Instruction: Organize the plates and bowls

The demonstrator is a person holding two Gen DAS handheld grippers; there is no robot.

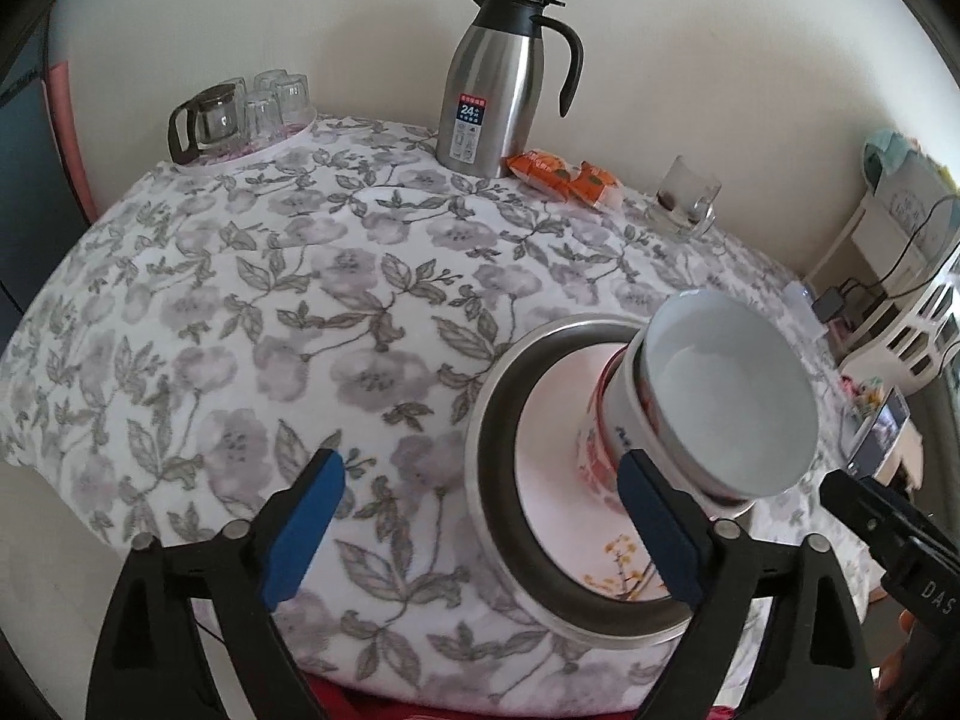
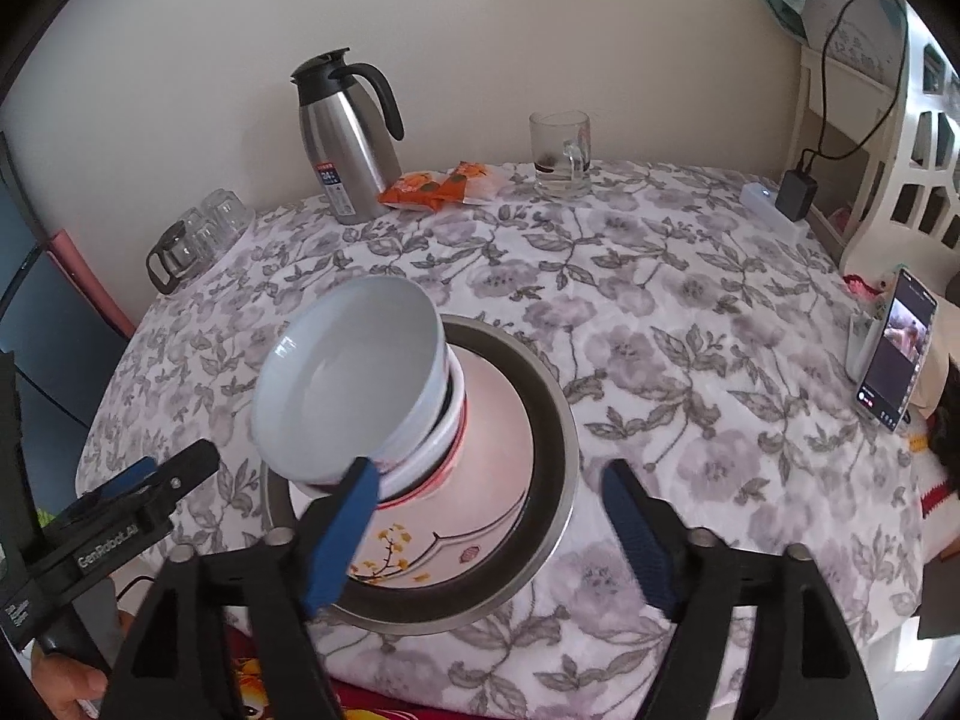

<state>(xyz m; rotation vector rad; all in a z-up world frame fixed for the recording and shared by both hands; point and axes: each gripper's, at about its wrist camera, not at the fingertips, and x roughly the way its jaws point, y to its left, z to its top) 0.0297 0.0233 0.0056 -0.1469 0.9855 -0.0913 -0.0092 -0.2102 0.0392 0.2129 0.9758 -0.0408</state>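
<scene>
A white bowl (image 1: 732, 396) (image 2: 348, 384) tops a leaning stack of nested bowls. The lower bowl (image 1: 600, 438) (image 2: 444, 450) has red decoration. The stack stands on a plate with yellow flowers (image 1: 570, 510) (image 2: 480, 504), which lies in a round metal dish (image 1: 498, 510) (image 2: 552, 420). My left gripper (image 1: 480, 468) is open at the dish's left side, its right finger just in front of the stack. My right gripper (image 2: 489, 471) is open over the plate's near part, with its left finger by the stack's base. Neither gripper's pads press on anything.
A steel jug (image 1: 498, 90), orange snack packets (image 1: 564, 177) and a glass mug (image 1: 684, 192) line the far edge of the flowered tablecloth. A tray with glasses and a glass pot (image 1: 240, 114) sits far left. A propped phone (image 2: 897, 348) and a charger (image 2: 795, 189) are at the right.
</scene>
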